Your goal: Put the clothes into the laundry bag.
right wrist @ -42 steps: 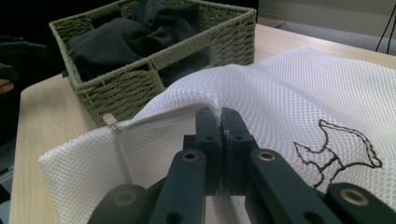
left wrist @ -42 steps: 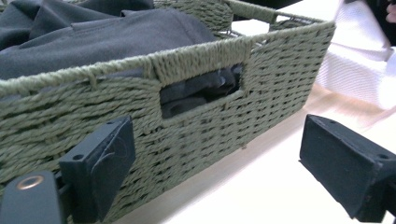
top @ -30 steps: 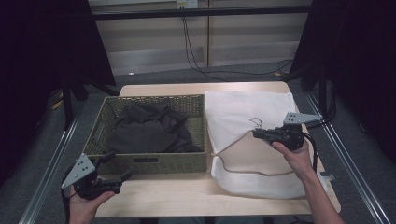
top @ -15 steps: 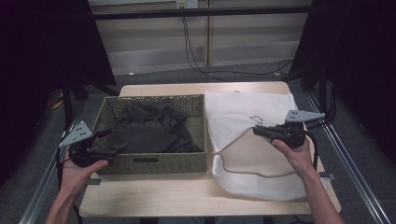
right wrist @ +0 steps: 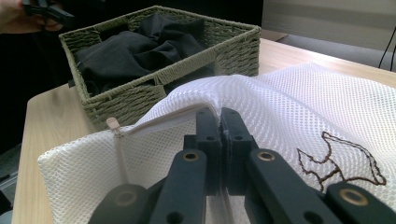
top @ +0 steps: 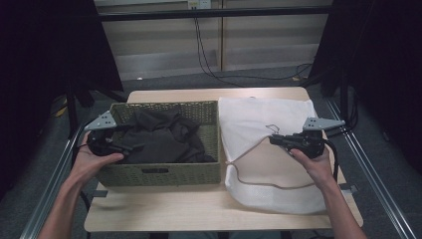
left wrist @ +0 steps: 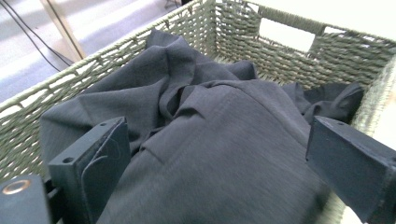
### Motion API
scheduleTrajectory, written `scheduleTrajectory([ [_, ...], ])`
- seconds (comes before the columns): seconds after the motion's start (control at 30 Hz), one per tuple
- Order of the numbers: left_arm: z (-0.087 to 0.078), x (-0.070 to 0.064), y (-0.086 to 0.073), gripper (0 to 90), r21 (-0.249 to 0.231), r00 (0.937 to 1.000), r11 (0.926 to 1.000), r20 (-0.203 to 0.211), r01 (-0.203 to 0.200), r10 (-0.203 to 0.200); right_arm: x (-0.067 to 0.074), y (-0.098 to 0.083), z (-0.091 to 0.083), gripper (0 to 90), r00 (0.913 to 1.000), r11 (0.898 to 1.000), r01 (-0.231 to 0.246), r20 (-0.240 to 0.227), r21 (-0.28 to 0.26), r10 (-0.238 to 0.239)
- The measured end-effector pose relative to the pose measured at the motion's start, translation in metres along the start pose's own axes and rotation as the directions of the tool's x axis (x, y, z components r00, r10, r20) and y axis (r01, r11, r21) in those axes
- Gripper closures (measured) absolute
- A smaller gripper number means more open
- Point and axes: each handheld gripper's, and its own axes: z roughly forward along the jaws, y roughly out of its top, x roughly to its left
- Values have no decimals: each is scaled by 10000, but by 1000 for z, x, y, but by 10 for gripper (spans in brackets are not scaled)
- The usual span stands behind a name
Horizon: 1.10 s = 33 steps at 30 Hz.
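Observation:
A green woven basket (top: 159, 173) stands on the left half of the table, holding crumpled dark clothing (top: 159, 137). My left gripper (top: 130, 147) reaches over the basket's left rim, open, its jaws wide apart just above the dark clothing (left wrist: 219, 140). A white mesh laundry bag (top: 259, 119) with a zipper lies on the right half. My right gripper (top: 272, 140) is shut on the mesh bag's upper layer (right wrist: 261, 98) near the zipper (right wrist: 140, 123), lifting the opening into a tent.
The wooden table (top: 164, 211) shows bare strips in front of the basket and bag. A metal rail (top: 370, 174) runs along each side. Cables (top: 209, 55) hang down the back wall. The basket (right wrist: 187, 60) stands close beside the bag's mouth.
My left gripper has moved from the table's front left corner up and forward over the basket's left rim. The right gripper keeps its hold on the bag, almost still.

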Motion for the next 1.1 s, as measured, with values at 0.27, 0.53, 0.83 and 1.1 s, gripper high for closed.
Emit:
scheduleTrajectory([
  [0.27,43,12,-1,45,1113,9967,9937,787,130,-219,0,-3,5,878,10000,9997,-14,-73,244,16],
  [0.53,59,14,-8,45,1636,9814,9865,1890,7,-321,-2,-4,5,878,10000,9996,-43,-64,271,44],
  [0.83,73,11,-9,0,2560,9712,9626,2369,-884,262,-1,-6,9,878,9999,9989,9,-126,461,-3],
  [1.1,91,19,-15,0,3205,9776,9377,1976,-1340,722,-1,-7,11,877,10000,9983,45,-84,574,-41],
])
